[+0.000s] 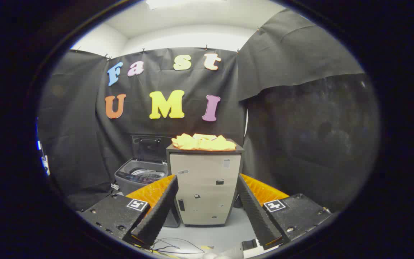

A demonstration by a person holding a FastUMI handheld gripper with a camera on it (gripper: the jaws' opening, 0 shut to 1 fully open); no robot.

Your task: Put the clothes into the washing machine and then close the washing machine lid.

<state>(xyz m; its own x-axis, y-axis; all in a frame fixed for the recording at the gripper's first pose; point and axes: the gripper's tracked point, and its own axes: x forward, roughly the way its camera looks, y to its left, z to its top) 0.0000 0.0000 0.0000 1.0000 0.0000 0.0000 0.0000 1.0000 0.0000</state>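
On top of the grey cabinet, well beyond the fingers, lies the yellow clothes heap, bunched and spread across the dark top, untouched. Left of the cabinet and just behind it sits the washing machine, its lid standing upright and open, the drum visible below. Nearest the camera, the gripper has its 2 fingers spread wide with nothing between them, the cabinet front framed in the gap. By my reading the task is at its first step: the approach to the clothes, with no grasp made yet. Next the gripper needs to rise and travel forward to the cabinet top, then close on a raised fold of the cloth, before carrying it left over the open drum
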